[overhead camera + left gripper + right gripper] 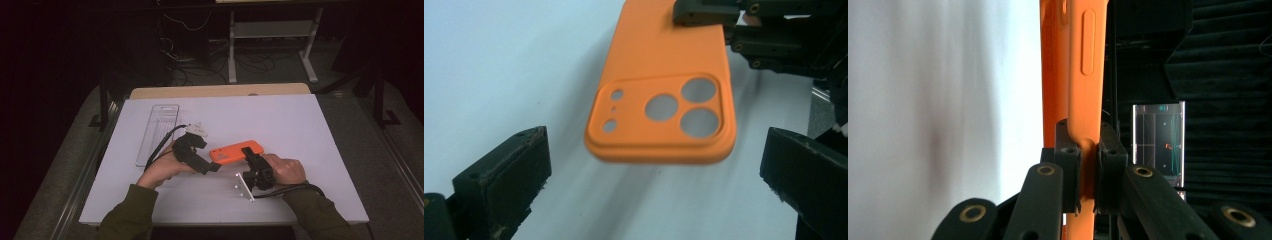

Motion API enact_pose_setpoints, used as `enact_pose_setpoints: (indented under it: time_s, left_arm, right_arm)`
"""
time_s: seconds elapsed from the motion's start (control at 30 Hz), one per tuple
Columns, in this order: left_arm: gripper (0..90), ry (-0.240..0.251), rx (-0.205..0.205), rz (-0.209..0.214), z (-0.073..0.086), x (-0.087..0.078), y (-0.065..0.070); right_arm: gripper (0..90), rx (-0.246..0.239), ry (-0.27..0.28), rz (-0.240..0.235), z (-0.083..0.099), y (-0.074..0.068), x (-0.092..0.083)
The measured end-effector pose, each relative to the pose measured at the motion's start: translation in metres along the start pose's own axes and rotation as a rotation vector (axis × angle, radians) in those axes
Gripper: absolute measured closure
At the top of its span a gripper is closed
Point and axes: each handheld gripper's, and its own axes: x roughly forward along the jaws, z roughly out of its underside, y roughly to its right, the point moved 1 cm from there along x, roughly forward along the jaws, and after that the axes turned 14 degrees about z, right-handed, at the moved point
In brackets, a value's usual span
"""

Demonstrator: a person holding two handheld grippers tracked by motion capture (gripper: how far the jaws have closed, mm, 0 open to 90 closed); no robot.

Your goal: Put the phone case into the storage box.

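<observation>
Your right gripper [248, 153] is clamped on the orange phone case [234, 152], held above the counter [300, 130] centre. Your left gripper [216, 168], at the case's 7 o'clock, is released, its jaws spread wide.

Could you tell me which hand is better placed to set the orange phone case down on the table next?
The right: its claw is shut on the orange phone case, while the left claw stands open, clear of the case's camera end.
</observation>
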Motion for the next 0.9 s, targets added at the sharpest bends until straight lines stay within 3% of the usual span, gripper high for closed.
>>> enact_pose_setpoints:
  time_s: [0.23,0.3,0.33,0.37,0.5,0.6,0.67,0.9]
  left_arm:
    - [0.0,-0.002,-0.012,-0.015,0.003,-0.004,-0.004]
    - [0.0,-0.006,-0.012,-0.018,0.003,-0.004,-0.005]
    - [0.0,-0.012,-0.01,-0.022,0.004,-0.004,-0.005]
    - [0.0,-0.009,-0.012,-0.023,0.004,-0.004,-0.006]
    - [0.0,-0.016,0.004,-0.029,0.004,-0.005,-0.008]
    - [0.0,-0.005,-0.016,-0.037,0.005,-0.005,-0.008]
    - [0.0,0.0,-0.021,-0.039,0.005,-0.005,-0.008]
    - [0.9,0.004,-0.02,-0.047,0.004,-0.005,-0.008]
  right_arm:
    - [81.8,0.026,-0.019,-0.031,0.005,0.003,0.002]
    - [81.7,0.057,-0.019,-0.04,0.006,0.005,0.004]
    - [81.7,0.113,-0.051,-0.062,0.006,0.004,0.003]
    - [81.7,0.103,-0.042,-0.061,0.007,0.005,0.004]
    - [81.6,0.177,-0.061,-0.078,0.01,0.007,0.006]
    - [81.6,0.196,-0.054,-0.091,0.012,0.009,0.008]
    - [81.7,0.242,-0.066,-0.098,0.013,0.01,0.008]
    - [81.6,0.299,-0.094,-0.123,0.015,0.012,0.01]
